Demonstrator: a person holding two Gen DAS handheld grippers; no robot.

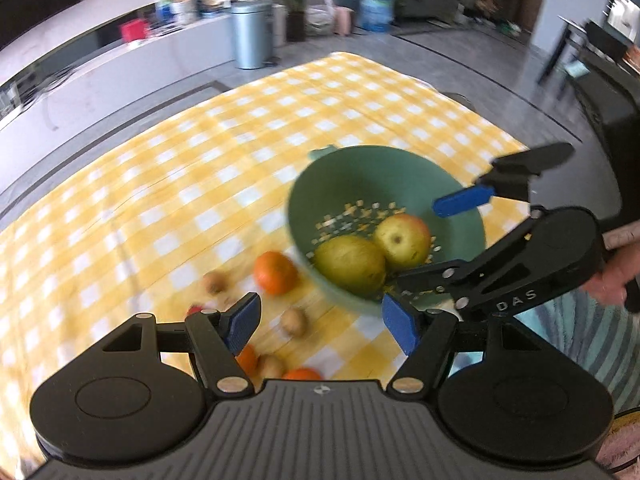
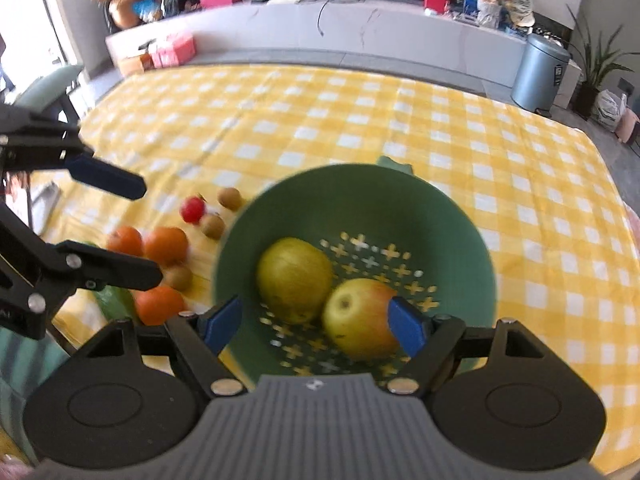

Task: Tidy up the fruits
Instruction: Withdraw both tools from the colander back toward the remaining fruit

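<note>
In green colander [image 2: 472, 240]: pear [image 2: 294, 278], apple [image 2: 358, 318] | left gripper [image 1: 320, 326] agape, empty | right gripper [image 2: 314, 326] agape, empty

Motion blur smears the green colander's [image 1: 340, 184] near rim and the small brown fruits [image 1: 294, 321] beside it. The left tool's body hides part of an orange [image 1: 303, 374]. In the right wrist view, a green fruit [image 2: 116, 300] lies half hidden behind the left tool's finger.

left gripper [image 1: 320, 322]: jaws apart, empty | right gripper [image 2: 316, 326]: jaws apart, empty
</note>
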